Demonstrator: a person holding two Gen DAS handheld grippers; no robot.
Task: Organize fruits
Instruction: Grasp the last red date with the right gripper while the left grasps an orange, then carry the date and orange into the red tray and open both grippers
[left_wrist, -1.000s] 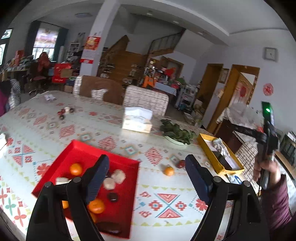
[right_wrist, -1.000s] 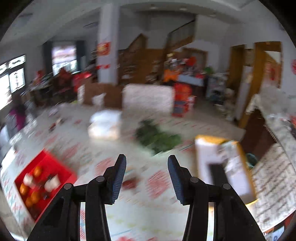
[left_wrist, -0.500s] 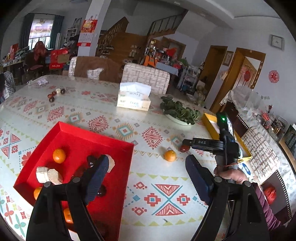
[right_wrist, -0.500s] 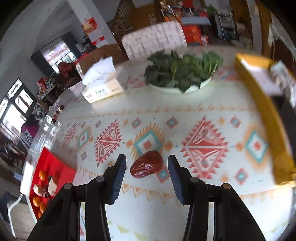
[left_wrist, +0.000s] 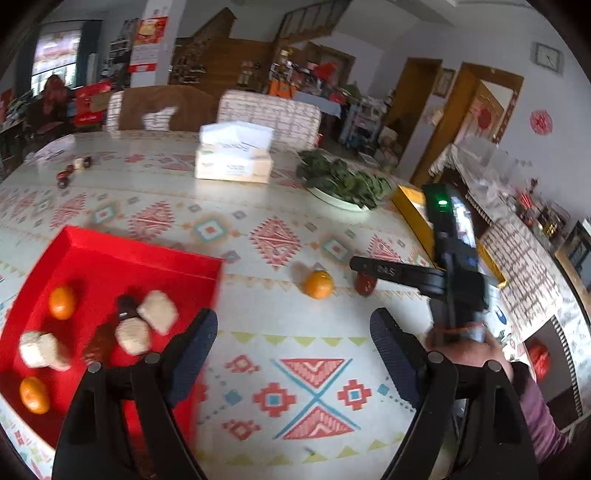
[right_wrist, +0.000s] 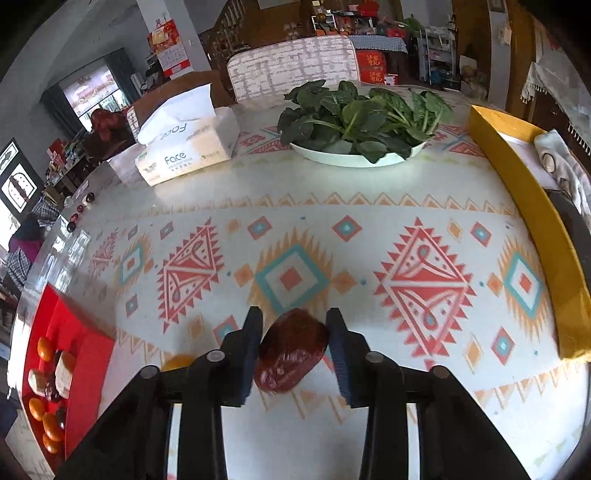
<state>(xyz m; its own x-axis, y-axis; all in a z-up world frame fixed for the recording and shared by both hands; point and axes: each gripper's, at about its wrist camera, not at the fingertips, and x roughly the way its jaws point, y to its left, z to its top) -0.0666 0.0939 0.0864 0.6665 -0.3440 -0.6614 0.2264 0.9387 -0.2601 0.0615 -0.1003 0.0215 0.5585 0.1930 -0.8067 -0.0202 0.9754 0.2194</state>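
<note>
A dark red date (right_wrist: 291, 350) lies on the patterned tablecloth between the fingers of my right gripper (right_wrist: 295, 343), which is open around it; small gaps show on both sides. In the left wrist view the same date (left_wrist: 365, 285) sits under the right gripper (left_wrist: 369, 267), with a small orange (left_wrist: 317, 284) just to its left. A red tray (left_wrist: 110, 254) at the left holds oranges, pale cakes and dark dates. My left gripper (left_wrist: 291, 339) is open and empty above the table, right of the tray.
A tissue box (right_wrist: 184, 147), a white plate of spinach (right_wrist: 354, 122) and a yellow tray (right_wrist: 535, 206) stand beyond the date. Several dates (left_wrist: 72, 170) lie far left on the table. The red tray (right_wrist: 85, 354) shows at left. Chairs stand behind the table.
My right gripper has come down and forward so the date now lies deep between its fingers. My left gripper has shifted slightly; the tray looks nearer.
</note>
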